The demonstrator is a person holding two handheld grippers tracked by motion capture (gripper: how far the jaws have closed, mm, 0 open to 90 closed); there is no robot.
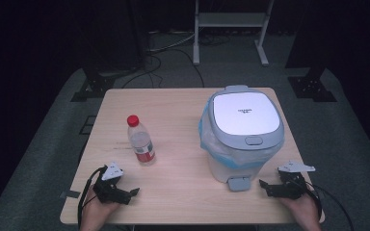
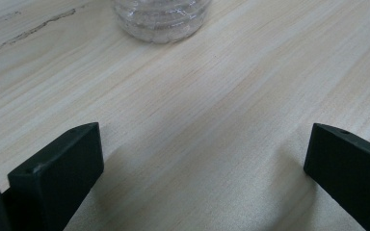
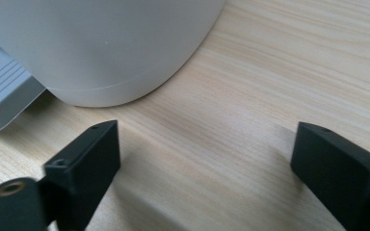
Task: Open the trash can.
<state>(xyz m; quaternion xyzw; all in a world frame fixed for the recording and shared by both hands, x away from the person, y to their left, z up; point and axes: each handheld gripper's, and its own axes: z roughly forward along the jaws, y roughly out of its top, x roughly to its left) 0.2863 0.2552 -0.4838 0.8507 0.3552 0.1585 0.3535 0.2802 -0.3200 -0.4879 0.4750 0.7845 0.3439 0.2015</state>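
A clear plastic bottle (image 1: pixel 140 140) with a red cap stands upright left of the table's middle; its base (image 2: pixel 161 19) shows at the top of the left gripper view. A white pedal bin (image 1: pixel 241 134) with a grey lid and a blue liner stands on the right half, and its round wall (image 3: pixel 106 48) and grey pedal (image 3: pixel 2 91) fill the top of the right gripper view. My left gripper (image 1: pixel 136 191) rests open on the table near the front left edge, below the bottle. Beside the bin's pedal, my right gripper (image 1: pixel 262 184) lies open with nothing between its jaws.
The light wooden table (image 1: pixel 183 110) has bare room between the bottle and the bin. Beyond its far edge are a dark floor, cables and a white metal stand (image 1: pixel 231 24).
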